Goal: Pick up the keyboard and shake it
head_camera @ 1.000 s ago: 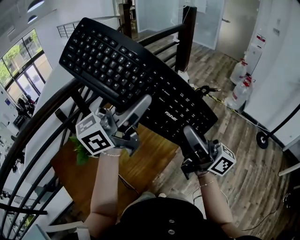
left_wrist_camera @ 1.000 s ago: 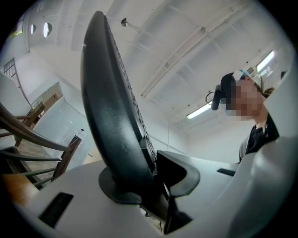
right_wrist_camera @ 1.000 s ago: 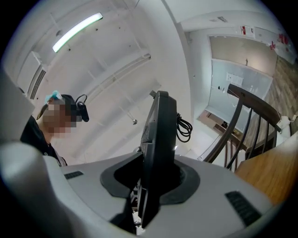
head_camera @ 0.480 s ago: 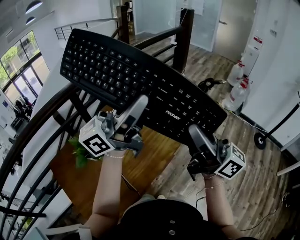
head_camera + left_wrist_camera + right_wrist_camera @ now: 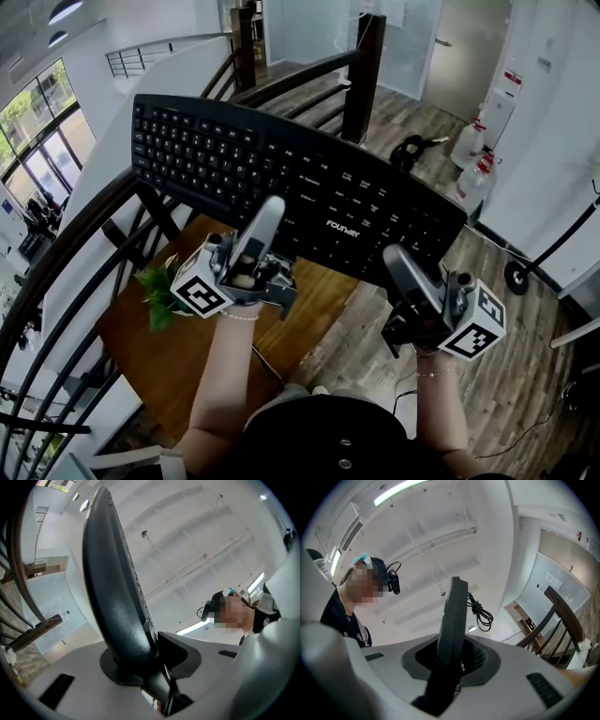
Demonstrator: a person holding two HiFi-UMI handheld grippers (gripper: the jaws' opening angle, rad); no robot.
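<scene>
Closest to me, the person's two forearms are reaching up and forward. The left gripper (image 5: pixel 265 217) is pinching the near long edge of the black keyboard (image 5: pixel 281 178) left of its middle, and the right gripper (image 5: pixel 398 260) is biting the same edge further right. In each gripper view the board is standing edge-on between the jaws, with both jaws closing against its faces, so neither is gaping loose. I take the two spread grips to be there so the long board does not twist or swing when it is shaken. The keyboard is hanging in the air, keys facing the person, clear of any surface and touching nothing that could stop a shake. Its coiled cable (image 5: pixel 480 609) is dangling behind it. Below it, a wooden table (image 5: pixel 178 347) is carrying a small green plant (image 5: pixel 159 291). Further off, a dark curved railing (image 5: pixel 84 234) is sweeping past, and water bottles (image 5: pixel 473 173) are standing on the plank floor.
</scene>
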